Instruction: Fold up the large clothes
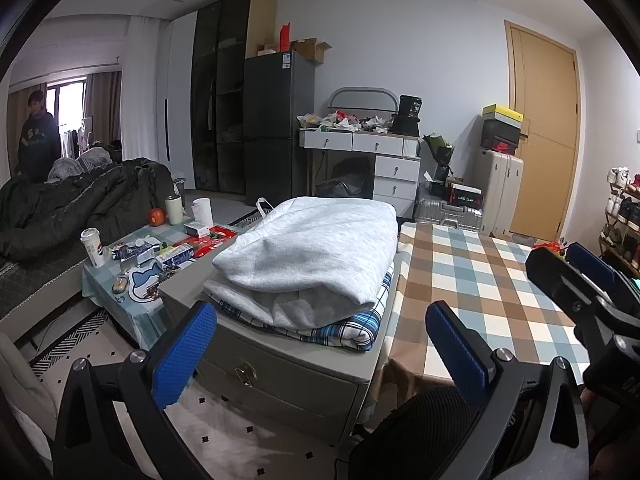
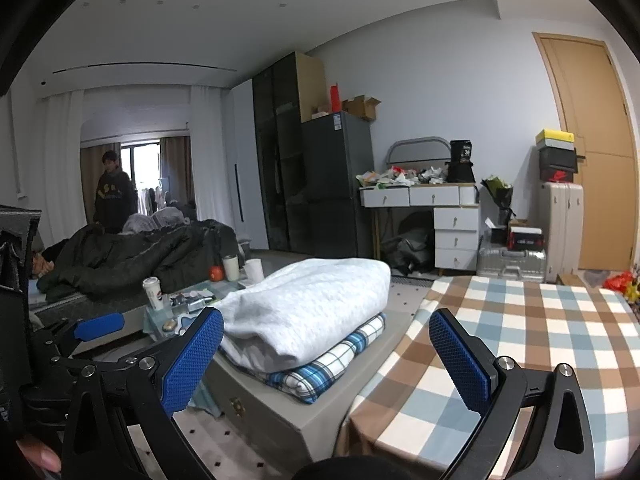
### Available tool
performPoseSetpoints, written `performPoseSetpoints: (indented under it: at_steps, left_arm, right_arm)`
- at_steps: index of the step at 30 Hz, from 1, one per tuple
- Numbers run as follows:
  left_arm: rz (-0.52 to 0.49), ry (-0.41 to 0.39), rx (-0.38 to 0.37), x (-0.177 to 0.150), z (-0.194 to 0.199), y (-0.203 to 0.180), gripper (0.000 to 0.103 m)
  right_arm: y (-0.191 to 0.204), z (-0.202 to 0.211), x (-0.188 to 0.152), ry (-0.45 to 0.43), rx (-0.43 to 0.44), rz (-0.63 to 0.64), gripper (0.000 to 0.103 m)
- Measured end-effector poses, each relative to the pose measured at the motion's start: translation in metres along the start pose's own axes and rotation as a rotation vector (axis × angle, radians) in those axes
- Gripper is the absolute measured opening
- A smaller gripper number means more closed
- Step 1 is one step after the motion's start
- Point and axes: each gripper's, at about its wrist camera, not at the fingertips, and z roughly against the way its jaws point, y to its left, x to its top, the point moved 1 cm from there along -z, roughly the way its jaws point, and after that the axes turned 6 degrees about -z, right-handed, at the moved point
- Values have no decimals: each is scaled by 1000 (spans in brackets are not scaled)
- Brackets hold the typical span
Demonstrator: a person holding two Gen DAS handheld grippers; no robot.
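Observation:
A folded white garment (image 1: 316,252) lies on top of a folded blue plaid garment (image 1: 352,330) on a grey drawer cabinet (image 1: 280,372). The same stack shows in the right wrist view, white (image 2: 312,308) over plaid (image 2: 320,372). My left gripper (image 1: 320,352) is open and empty, held back from the stack at its near edge. My right gripper (image 2: 326,356) is open and empty, also short of the stack. The right gripper shows at the right edge of the left wrist view (image 1: 584,284). The left gripper shows at the left of the right wrist view (image 2: 92,332).
A table with a checked brown and blue cloth (image 1: 492,288) stands right of the cabinet. A low table with cups and clutter (image 1: 144,252) is to the left, beside a sofa with a dark duvet (image 1: 80,204). A person (image 1: 36,136) stands far left. A black chair back (image 1: 420,432) is below.

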Motion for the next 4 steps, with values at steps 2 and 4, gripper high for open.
performPoseSetpoints:
  at_steps: [2,4]
  left_arm:
    - [-9,-4,2,0,-1,-3,102]
    - [-14,-8,7,-1,0,-5,102]
  right_arm:
    - [-2,1,0,-1,-1,-7,103]
    - [-5,2,-1,-3,1,-14,103]
